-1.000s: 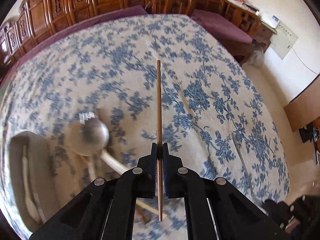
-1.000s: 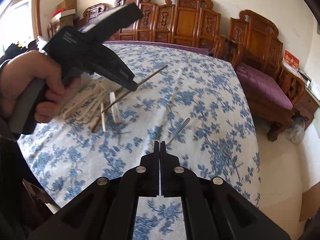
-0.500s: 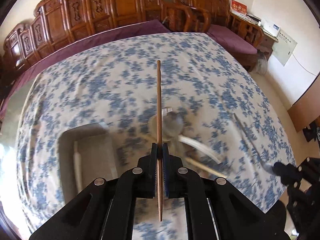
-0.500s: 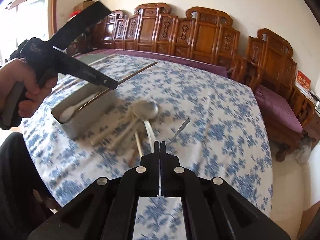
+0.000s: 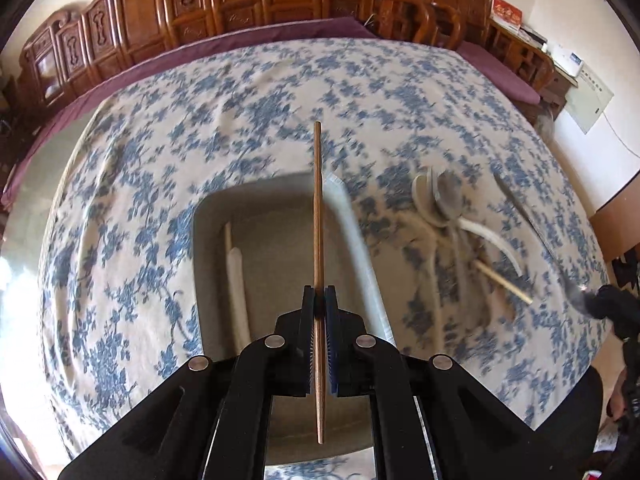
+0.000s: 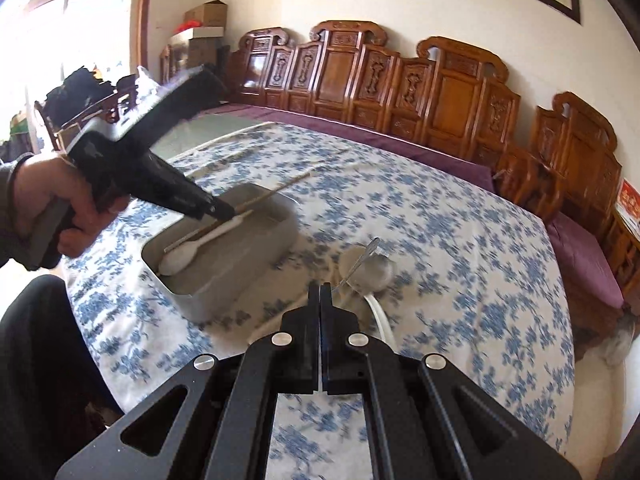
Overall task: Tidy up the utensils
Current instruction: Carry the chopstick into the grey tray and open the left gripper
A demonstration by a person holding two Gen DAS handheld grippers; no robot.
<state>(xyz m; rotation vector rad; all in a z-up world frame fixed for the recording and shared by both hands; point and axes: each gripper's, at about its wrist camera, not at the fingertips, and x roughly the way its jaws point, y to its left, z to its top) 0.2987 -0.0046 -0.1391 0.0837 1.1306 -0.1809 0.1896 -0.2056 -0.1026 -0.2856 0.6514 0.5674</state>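
Floral tablecloth (image 5: 248, 112), chopstick (image 5: 318, 200) lengthwise over metal tray (image 5: 212, 240), tip forward

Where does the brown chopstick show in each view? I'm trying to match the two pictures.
Left wrist: the chopstick runs up the picture's middle, clamped in the left gripper.
Right wrist: at left of centre, slanting over the metal tray.
Shared landmark: the white spoon in the tray.
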